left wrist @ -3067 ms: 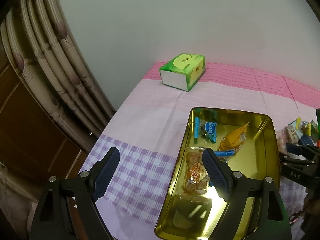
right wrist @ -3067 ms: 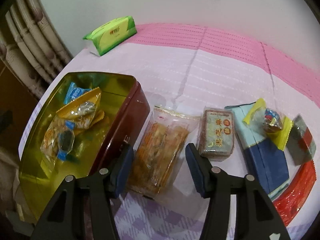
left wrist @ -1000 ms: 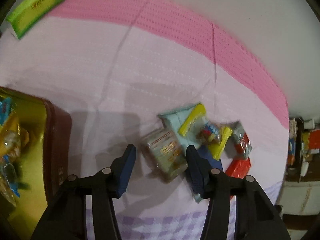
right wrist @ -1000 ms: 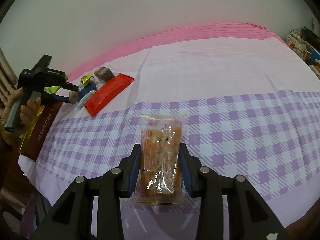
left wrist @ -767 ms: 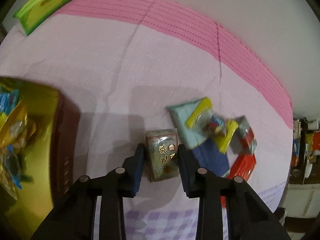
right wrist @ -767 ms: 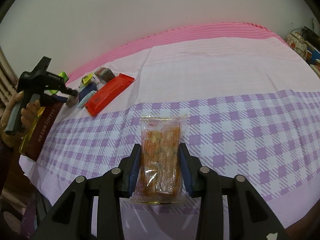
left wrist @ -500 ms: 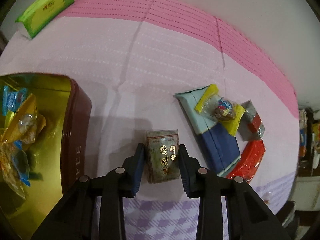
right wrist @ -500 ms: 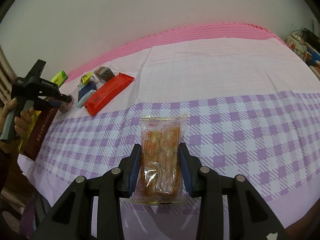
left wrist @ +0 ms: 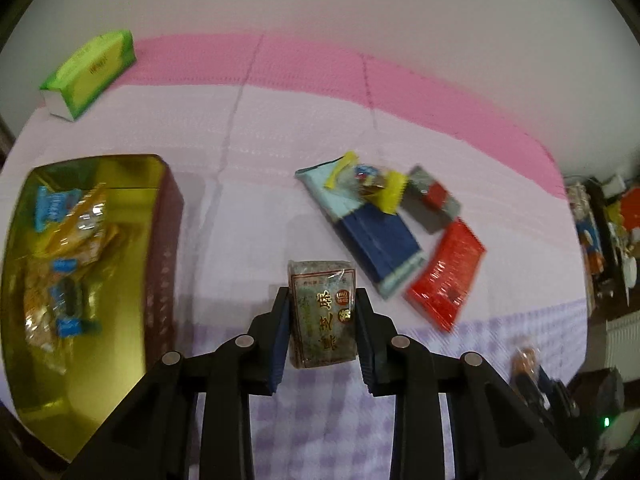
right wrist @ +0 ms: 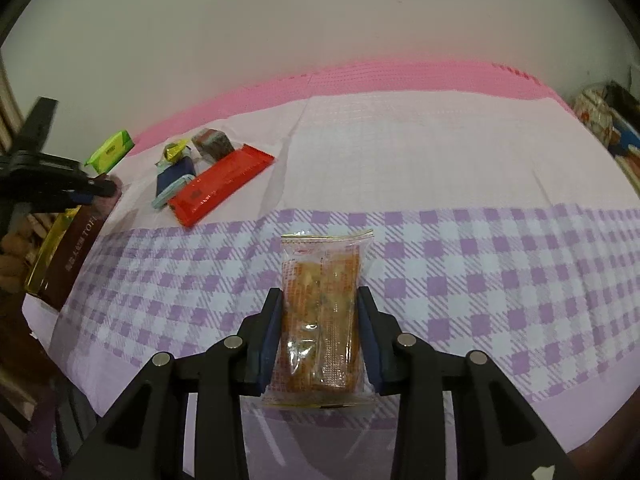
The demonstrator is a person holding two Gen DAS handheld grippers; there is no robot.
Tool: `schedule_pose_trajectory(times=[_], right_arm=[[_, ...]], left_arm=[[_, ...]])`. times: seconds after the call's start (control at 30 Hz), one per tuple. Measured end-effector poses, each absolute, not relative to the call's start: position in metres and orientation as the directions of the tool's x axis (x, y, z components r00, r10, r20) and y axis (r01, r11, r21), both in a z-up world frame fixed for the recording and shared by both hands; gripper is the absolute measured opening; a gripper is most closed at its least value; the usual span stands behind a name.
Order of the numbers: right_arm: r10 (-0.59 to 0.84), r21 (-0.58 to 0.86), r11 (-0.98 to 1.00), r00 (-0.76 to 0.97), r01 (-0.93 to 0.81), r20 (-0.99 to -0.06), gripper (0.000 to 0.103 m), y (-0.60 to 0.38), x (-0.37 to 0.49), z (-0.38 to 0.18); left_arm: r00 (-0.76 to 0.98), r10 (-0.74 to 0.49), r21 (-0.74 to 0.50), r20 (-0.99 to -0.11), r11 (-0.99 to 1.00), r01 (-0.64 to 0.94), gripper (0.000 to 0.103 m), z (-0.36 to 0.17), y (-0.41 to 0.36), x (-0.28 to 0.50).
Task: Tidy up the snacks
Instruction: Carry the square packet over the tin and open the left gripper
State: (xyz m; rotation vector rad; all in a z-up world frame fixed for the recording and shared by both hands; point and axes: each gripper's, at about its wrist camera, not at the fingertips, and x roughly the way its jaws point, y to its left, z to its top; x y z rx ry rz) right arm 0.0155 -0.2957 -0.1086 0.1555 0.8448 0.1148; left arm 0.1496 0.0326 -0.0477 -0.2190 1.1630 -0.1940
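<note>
My left gripper (left wrist: 323,312) is shut on a green-grey wrapped sesame bar (left wrist: 322,312) and holds it above the cloth. Left of it stands the gold tin (left wrist: 96,168) with a dark red wall, holding several wrapped snacks (left wrist: 72,232). Right of it lie a blue packet (left wrist: 372,236), a yellow-ended candy (left wrist: 366,180), a grey and red sweet (left wrist: 430,200) and a red packet (left wrist: 446,276). My right gripper (right wrist: 320,316) is shut on a clear pack of orange biscuits (right wrist: 320,308) above the checked cloth. The left gripper (right wrist: 96,190) shows at the left of the right wrist view.
A green tissue box (left wrist: 90,72) stands at the back left by the wall. The table carries a pink and purple checked cloth (right wrist: 480,264). Its front edge runs just below the right gripper. Cluttered shelves (left wrist: 608,232) stand beyond the table's right end.
My left gripper closed on the sesame bar, lifted it and drew back toward the tin. My right gripper has held the biscuit pack still over the checked cloth.
</note>
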Motion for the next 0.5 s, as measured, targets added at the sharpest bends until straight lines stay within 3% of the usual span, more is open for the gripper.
schedule_pose_trajectory(times=[0.5], right_arm=[[0.149, 0.218, 0.976, 0.664, 0.022, -0.732, 0.034, -0.298, 0.028, -0.117]], left_arm=[[0.559, -0.103, -0.155, -0.823, 0.987, -0.047, 0.031, -0.004, 0.104, 0.084]])
